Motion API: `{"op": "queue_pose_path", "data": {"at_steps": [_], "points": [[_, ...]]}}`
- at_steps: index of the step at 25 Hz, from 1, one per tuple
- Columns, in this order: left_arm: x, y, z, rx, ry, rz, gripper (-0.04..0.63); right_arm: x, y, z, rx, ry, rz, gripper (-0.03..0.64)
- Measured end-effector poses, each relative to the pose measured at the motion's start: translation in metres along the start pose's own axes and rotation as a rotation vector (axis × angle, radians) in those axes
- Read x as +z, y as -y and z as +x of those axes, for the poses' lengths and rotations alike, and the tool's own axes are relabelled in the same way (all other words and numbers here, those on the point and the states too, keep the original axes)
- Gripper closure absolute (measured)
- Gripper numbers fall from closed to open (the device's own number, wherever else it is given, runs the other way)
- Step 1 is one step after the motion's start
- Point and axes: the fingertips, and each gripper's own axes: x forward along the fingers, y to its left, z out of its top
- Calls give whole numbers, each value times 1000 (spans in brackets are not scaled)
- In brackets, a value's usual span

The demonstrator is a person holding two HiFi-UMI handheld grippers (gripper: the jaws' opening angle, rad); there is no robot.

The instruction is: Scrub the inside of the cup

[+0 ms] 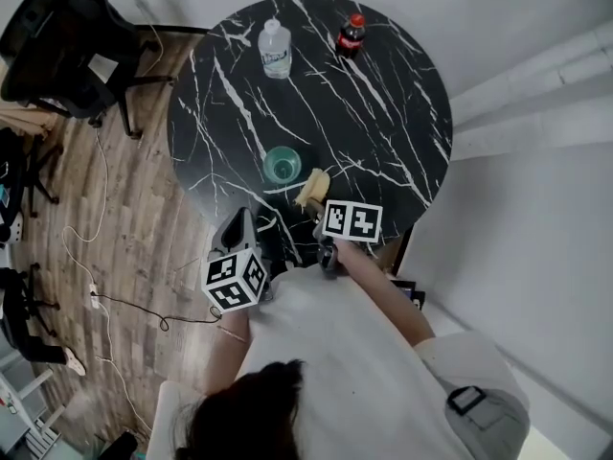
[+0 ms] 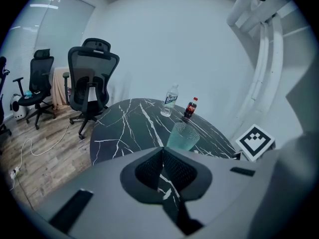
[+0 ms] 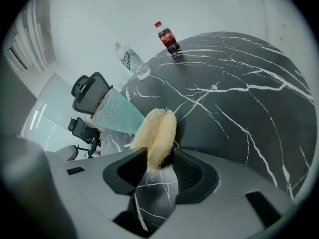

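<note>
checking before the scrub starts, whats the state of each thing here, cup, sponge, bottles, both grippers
left gripper: shut, empty
right gripper: open, jaws either side of the sponge, no clear squeeze
loofah sponge: on the table by the cup, between the right jaws
cup: upright, not held
water bottle: upright, capped
cola bottle: upright, red cap on

layout | cup (image 1: 282, 165) is stood on the desk (image 1: 383, 123) near its front edge | sponge (image 1: 311, 188) is set just right of the cup | water bottle (image 1: 275, 49) and cola bottle (image 1: 351, 34) are stood at the far edge, water bottle on the left | chair (image 1: 67, 46) is placed on the floor (image 1: 124, 218) left of the desk
</note>
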Motion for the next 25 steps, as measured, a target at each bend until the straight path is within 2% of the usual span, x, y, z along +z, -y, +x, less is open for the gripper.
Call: {"op": "queue_pose_path", "data": {"at_steps": [2, 6, 10, 13, 20, 25], "points": [[1, -6, 0, 6, -3, -9, 584, 0, 4, 1, -43, 2, -5, 508], [1, -15, -1, 15, -5, -5, 584, 0, 7, 1, -99, 2, -36, 512], [1, -20, -1, 18, -7, -9, 584, 5, 0, 1, -113, 26, -126, 555], [0, -22, -1, 16, -5, -17, 584, 8, -4, -1, -120, 40, -179, 560], [3, -16, 9, -16, -5, -4, 584, 23, 1, -16, -118, 94, -197, 565], [5, -4, 23, -58, -12, 56, 583, 38, -5, -31, -89, 154, -205, 566]]}}
